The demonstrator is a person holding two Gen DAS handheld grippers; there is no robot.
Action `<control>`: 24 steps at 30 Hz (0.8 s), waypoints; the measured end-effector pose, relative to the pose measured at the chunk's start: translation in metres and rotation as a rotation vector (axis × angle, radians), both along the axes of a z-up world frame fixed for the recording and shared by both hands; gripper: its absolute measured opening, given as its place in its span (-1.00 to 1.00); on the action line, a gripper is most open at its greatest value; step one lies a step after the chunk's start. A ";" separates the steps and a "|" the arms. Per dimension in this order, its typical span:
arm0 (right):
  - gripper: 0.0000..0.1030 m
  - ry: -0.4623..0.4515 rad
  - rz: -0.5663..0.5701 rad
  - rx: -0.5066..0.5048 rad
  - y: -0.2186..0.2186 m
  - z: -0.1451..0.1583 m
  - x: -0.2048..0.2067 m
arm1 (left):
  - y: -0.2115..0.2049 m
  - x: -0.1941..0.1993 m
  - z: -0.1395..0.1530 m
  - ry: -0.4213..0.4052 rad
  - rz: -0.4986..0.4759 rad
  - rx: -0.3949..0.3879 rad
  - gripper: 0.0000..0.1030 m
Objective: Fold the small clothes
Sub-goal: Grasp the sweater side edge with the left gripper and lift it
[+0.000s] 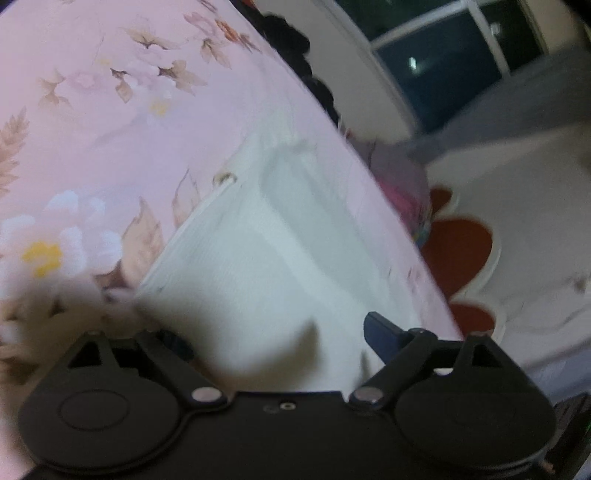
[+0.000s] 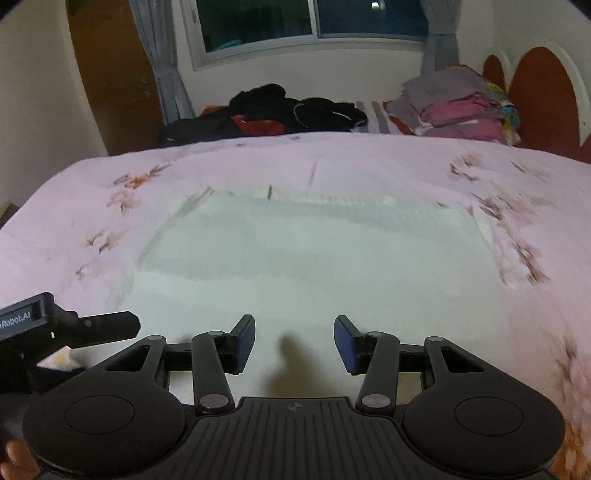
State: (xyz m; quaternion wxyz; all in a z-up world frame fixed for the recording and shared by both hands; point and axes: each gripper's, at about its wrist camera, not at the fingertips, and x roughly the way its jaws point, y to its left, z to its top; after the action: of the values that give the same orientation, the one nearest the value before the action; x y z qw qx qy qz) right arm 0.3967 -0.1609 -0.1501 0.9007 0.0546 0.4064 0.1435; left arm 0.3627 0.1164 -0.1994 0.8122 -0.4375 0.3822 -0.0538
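Observation:
A white ribbed garment (image 2: 314, 254) lies flat on the pink floral bedspread (image 2: 332, 166). My right gripper (image 2: 294, 343) is open, its blue pads apart just above the garment's near edge, holding nothing. In the left wrist view the same white garment (image 1: 266, 258) fills the centre, and a fold of it bulges up between the jaws of my left gripper (image 1: 280, 343). Only the right blue pad (image 1: 380, 332) shows; the left pad is hidden by cloth. The left gripper also shows at the left edge of the right wrist view (image 2: 55, 328).
A pile of dark clothes (image 2: 280, 107) and a stack of folded grey and pink clothes (image 2: 454, 107) lie at the far side of the bed. A red and white headboard (image 2: 535, 85) stands at the right. A window (image 2: 310, 22) is on the far wall.

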 end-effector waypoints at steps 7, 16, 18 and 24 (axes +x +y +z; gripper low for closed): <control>-0.08 -0.018 0.008 -0.020 0.007 -0.013 0.035 | -0.007 0.018 -0.012 -0.060 0.116 -0.035 0.11; -0.08 0.005 0.037 -0.089 0.012 -0.038 0.043 | 0.002 0.028 -0.022 -0.047 0.158 -0.049 -0.77; -0.08 0.000 0.026 -0.090 0.010 -0.041 0.043 | 0.003 0.027 -0.021 -0.047 0.159 -0.040 -0.84; -0.08 0.004 0.052 -0.107 0.012 -0.044 0.045 | -0.004 0.023 -0.003 -0.081 0.128 0.063 -0.86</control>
State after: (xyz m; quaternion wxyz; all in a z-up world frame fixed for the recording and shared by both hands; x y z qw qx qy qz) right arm 0.4414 -0.1486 -0.1946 0.8976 -0.0041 0.4165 0.1447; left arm 0.3861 0.1125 -0.2029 0.8421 -0.4328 0.3217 -0.0077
